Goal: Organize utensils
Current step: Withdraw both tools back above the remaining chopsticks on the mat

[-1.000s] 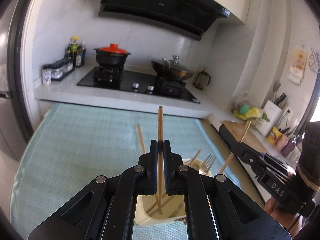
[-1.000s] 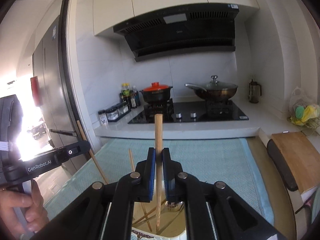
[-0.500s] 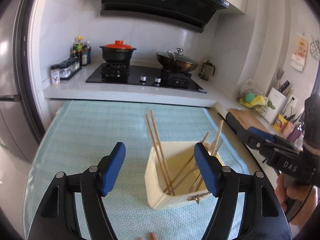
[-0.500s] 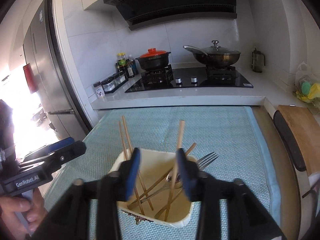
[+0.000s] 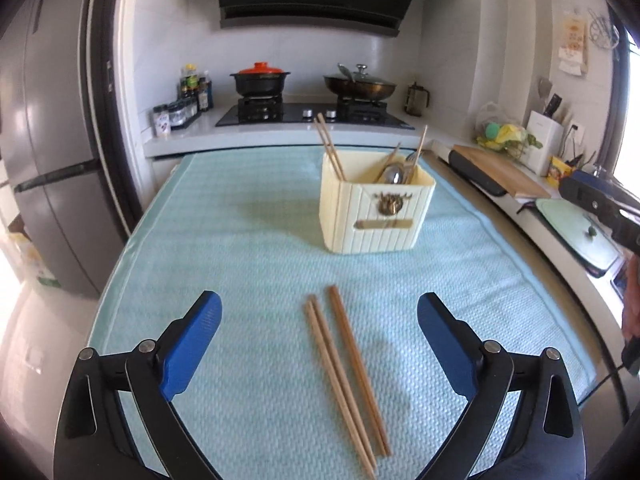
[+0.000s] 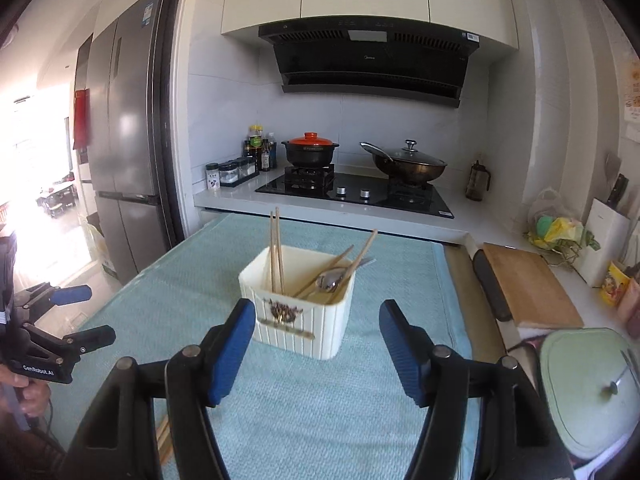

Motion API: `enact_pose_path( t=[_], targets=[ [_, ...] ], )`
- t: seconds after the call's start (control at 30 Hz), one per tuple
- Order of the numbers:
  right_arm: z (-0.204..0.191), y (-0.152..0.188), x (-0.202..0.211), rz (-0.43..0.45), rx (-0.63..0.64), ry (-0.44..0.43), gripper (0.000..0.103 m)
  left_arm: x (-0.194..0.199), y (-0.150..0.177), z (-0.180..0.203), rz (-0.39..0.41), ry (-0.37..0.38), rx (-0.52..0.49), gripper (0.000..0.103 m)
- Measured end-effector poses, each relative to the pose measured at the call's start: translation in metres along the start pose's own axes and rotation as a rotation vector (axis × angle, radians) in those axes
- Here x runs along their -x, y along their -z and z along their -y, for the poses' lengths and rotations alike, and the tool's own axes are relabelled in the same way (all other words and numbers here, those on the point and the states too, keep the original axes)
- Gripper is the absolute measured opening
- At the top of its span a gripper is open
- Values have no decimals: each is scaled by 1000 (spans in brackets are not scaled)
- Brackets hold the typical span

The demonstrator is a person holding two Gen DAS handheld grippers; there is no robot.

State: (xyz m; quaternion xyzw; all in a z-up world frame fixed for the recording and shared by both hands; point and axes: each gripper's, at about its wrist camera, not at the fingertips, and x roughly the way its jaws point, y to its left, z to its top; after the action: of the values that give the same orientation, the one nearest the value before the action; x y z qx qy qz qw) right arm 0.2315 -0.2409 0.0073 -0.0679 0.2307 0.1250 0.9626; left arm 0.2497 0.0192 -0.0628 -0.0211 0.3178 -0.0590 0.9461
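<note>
A cream utensil box (image 5: 376,216) (image 6: 300,316) stands on the light blue mat (image 5: 240,248) and holds several wooden chopsticks, a spoon and a fork. Three loose chopsticks (image 5: 346,372) lie side by side on the mat nearer to me, between the fingers of my left gripper (image 5: 318,304). Its jaws are opening wide, and the pads touch nothing. My right gripper (image 6: 317,308) is open and empty, a little short of the box. It shows at the right edge of the left wrist view (image 5: 592,196). My left gripper (image 6: 94,312) appears at the left of the right wrist view.
A wooden chopping board (image 6: 528,288) and a pale green lidded pot (image 6: 596,388) sit right of the mat. Behind the mat is a stove (image 6: 352,192) with a red-lidded pot and a wok. A fridge (image 5: 52,160) stands at left. A person's hand (image 6: 28,396) holds the left gripper.
Both grippers were shut on upright chopsticks over the box. They let go, opened and drew back from it. Those chopsticks now stand in the box, and three loose ones have come into the left view.
</note>
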Motion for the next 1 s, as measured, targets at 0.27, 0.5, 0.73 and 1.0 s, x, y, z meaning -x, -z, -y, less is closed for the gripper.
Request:
enact_pose_path(
  t=[0.27,0.5,0.73,1.0],
  targets=[
    [-34,85,23,-35,-24,53,66,5,29,8,-39,-34,46,99],
    [-39,106,30,-54,-37,41,66,5,33,10,-37,-51,35,99],
    [-41,110,26,-71,-48,30,66,2,40,6,-49,-61,38,99],
    [-43,121,22,-103,-49,29,66,-10,56,-22,-95,-95,110,99]
  ],
)
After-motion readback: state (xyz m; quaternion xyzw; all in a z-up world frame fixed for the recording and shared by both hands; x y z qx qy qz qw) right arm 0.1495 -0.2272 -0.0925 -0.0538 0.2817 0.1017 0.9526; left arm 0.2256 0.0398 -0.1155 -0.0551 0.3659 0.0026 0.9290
